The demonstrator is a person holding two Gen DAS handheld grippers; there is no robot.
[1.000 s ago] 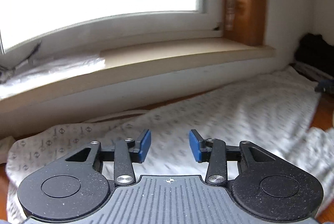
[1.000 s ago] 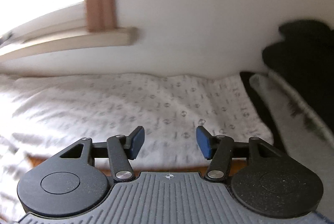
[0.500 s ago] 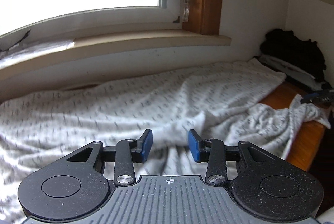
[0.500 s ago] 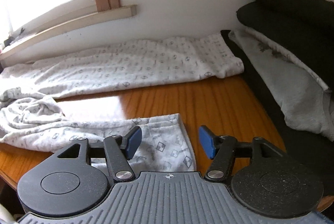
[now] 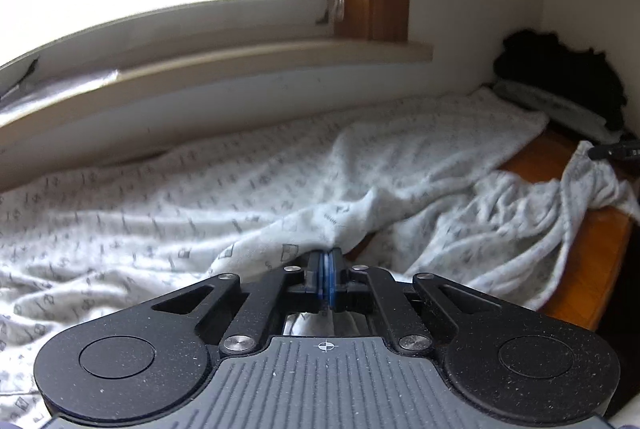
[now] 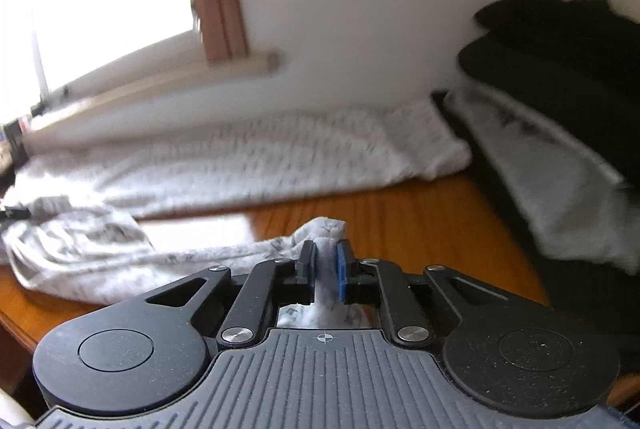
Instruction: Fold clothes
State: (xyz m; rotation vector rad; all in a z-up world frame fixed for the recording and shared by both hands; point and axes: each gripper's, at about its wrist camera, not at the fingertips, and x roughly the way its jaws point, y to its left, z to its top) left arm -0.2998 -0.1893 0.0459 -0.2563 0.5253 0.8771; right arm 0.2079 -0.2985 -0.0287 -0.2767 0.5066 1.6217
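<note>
With the white patterned cotton garment lying spread and rumpled across the orange wooden table, the left gripper and the right gripper have just closed their jaws – each pinching a bunched edge – so the grasp step is done, and the next move calls for lifting both edges together.

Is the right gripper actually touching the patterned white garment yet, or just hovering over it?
Touching. In the right wrist view the right gripper has just been closing, and a bunched fold of the patterned white garment sits pinched between its fingers, rising above the wooden table.
</note>
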